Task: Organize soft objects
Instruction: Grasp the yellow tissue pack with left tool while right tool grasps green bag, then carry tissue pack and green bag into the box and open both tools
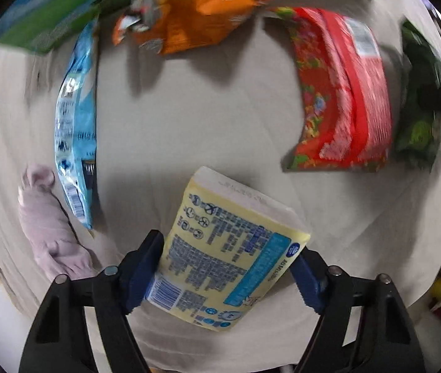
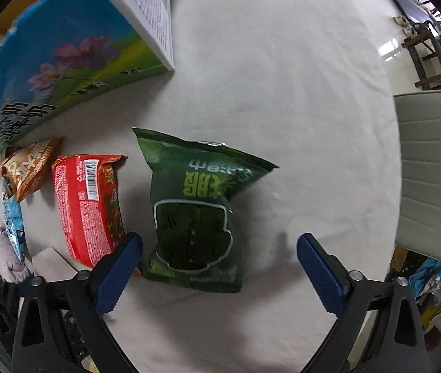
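My left gripper (image 1: 231,258) is shut on a yellow tissue pack (image 1: 226,255) and holds it above the cloth-covered table (image 1: 189,118). On the cloth lie a blue bag (image 1: 76,136), an orange snack bag (image 1: 189,15), a red packet (image 1: 341,93), a green snack bag (image 1: 422,105) and a pale purple soft toy (image 1: 49,227). My right gripper (image 2: 220,248) is open and empty, its jaws on either side of the near end of the green snack bag (image 2: 195,211). The red packet (image 2: 87,205), the orange bag (image 2: 29,168) and the blue bag (image 2: 12,220) lie to its left.
A cardboard box printed with blue sky and flowers (image 2: 49,62) stands at the back left of the table. A grey chair (image 2: 434,171) stands at the right edge. The soft toy (image 2: 9,255) lies at the near left edge.
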`<state>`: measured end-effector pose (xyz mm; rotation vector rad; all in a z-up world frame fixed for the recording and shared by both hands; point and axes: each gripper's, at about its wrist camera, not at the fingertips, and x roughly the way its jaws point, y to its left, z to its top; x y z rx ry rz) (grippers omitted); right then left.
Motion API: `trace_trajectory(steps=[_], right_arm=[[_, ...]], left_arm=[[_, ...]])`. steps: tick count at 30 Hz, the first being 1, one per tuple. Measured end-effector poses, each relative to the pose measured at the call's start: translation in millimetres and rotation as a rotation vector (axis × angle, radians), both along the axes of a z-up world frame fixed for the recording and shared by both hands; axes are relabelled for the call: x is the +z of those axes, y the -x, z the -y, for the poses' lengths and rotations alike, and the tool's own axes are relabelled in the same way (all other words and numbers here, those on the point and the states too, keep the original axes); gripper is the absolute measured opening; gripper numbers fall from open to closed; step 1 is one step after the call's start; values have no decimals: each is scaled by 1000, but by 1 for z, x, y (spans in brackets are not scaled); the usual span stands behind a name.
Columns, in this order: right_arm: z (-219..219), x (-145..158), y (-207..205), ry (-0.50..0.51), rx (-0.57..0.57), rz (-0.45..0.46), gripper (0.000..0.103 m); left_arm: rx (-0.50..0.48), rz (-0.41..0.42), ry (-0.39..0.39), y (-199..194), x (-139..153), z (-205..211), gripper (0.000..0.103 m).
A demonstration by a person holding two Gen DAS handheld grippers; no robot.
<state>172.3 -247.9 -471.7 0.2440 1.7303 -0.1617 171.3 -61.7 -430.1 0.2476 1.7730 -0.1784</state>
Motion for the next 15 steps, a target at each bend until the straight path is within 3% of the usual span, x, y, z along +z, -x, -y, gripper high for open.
trace_trajectory(steps=[2,4,7,12,15], right_arm=[[1,-6,0,-29,-14,-18,90],[-1,-17,2,-45,-16,-58,66],[-3,-25,9,-57,12,-94,56],[-19,-29,37,-31,139,-148,54],[-22,-33,44,-25,153,-134,55]], left_arm=[[118,-23,30,-1,7,-13,75],[251,-41,64,-1,11,-28,74],[380,-34,84,1,14,-42,74],[320,-46,69,6,12,-43,74],[276,-59,66,15,12,-45,74]])
